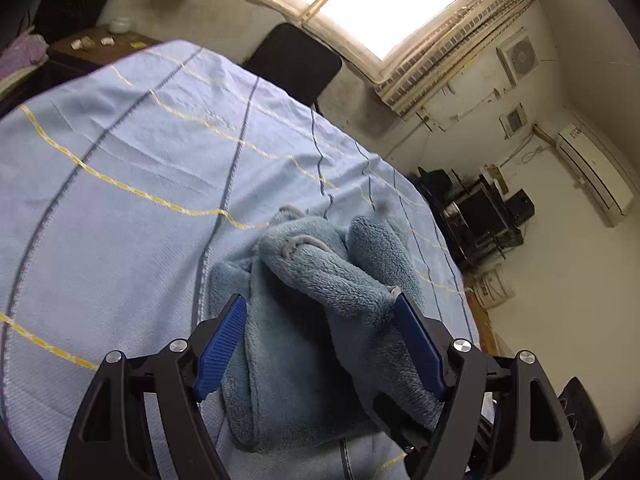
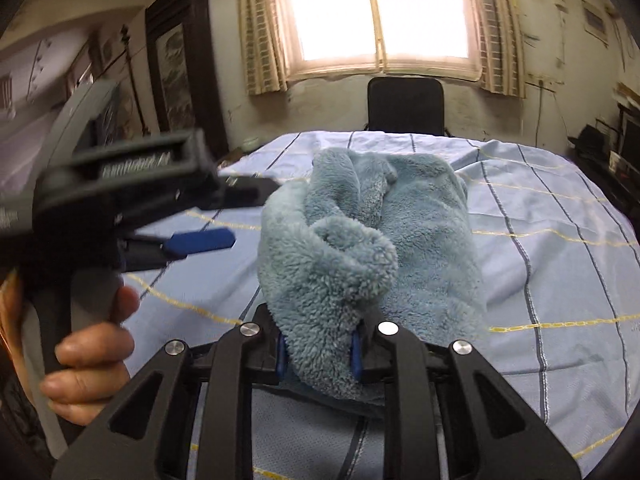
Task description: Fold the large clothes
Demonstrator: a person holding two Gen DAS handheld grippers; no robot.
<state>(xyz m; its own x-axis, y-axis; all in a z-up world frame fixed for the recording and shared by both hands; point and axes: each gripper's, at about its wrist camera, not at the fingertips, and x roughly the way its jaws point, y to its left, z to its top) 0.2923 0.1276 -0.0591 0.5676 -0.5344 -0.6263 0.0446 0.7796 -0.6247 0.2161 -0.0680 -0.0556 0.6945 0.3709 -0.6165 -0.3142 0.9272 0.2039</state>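
Two grippers work one bundle of blue fleece (image 2: 400,240), which sits heaped on the striped bedsheet (image 1: 120,160) near the front edge of the bed. The right gripper (image 2: 318,354) is clamped on a thick roll of the fleece, its blue pads (image 2: 281,356) nearly buried in the pile. The left gripper (image 1: 320,344) hangs over the bundle with its jaws wide apart, holding nothing — one pad rests against the cloth. Seen from the right wrist, it is off to the left, gripped by a hand (image 2: 86,356). Little of the folding looks done: the garment is bunched and rolled, with no flat panel or clean crease showing. It likely needs spreading out first, then the folds themselves — most of the job remains.
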